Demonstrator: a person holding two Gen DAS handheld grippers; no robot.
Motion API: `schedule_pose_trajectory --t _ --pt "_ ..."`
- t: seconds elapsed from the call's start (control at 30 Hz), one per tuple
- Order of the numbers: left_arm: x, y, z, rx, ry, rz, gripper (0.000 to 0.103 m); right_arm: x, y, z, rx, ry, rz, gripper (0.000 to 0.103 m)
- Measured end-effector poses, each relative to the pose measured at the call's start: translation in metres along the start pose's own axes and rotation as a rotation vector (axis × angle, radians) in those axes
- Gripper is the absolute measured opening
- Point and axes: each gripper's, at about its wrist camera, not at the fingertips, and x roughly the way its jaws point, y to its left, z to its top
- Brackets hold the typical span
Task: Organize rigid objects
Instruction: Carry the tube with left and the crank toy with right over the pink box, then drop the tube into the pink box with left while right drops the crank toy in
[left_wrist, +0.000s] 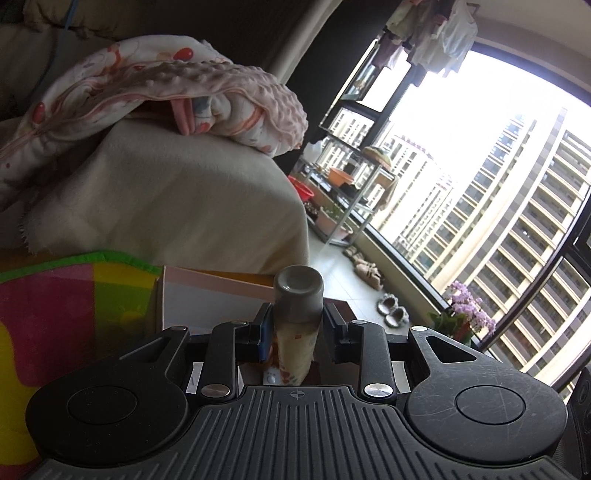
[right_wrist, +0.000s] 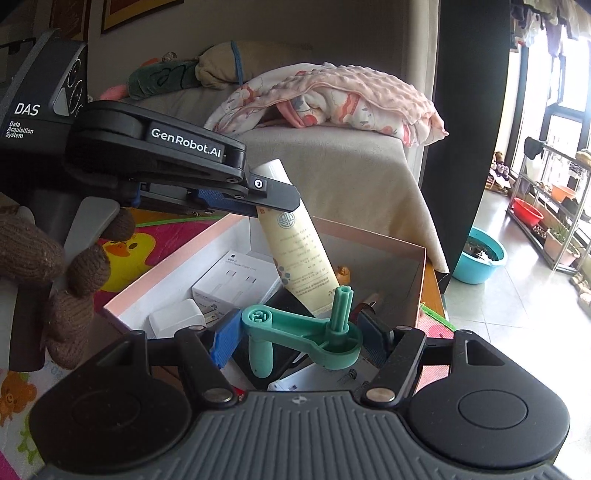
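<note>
The left claw (right_wrist: 275, 201) was clenched on a cream plastic tube with a grey cap (right_wrist: 301, 254), gripped near the cap and hanging tilted over the open pink-rimmed cardboard box (right_wrist: 369, 236). The right claw (right_wrist: 295, 334) grasped a teal plastic crank handle with an upright ribbed post (right_wrist: 314, 330) low over the same box, just in front of the tube's bottom end.

The likeliest trouble seemed a collision: the tube's lower end sat very close to the handle's post, so lowering either could knock the other askew. The smooth tube might also slip through the pads.

Inside the box a white charger carton (right_wrist: 232, 275) and a white power adapter (right_wrist: 177, 317) crowded the floor, leaving little free space. A colourful play mat (right_wrist: 155, 240) lay beside the box, and a beige-covered sofa with a pink dotted blanket (right_wrist: 354, 92) stood behind.
</note>
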Motion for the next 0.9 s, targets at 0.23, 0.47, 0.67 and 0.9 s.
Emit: schedule_pose_trajectory --t 0.23,0.47,0.67,0.9 --pt "-0.005 -0.006 -0.003 0.042 -0.004 0.009 0.032 0.004 0.005 -0.003 -0.012 0.018 0.011 0.069" --pt "-0.014 -0.016 -0.009 0.152 -0.03 0.085 0.032 0.004 0.004 -0.005 -0.011 0.024 0.019 0.069" --pt "-0.029 -0.018 -0.009 0.177 -0.076 0.12 0.032 -0.005 -0.001 -0.008 0.026 -0.004 0.022 0.074" --pt "-0.053 -0.019 -0.007 0.149 -0.14 0.114 0.032 -0.036 0.007 -0.015 -0.007 -0.059 -0.027 0.074"
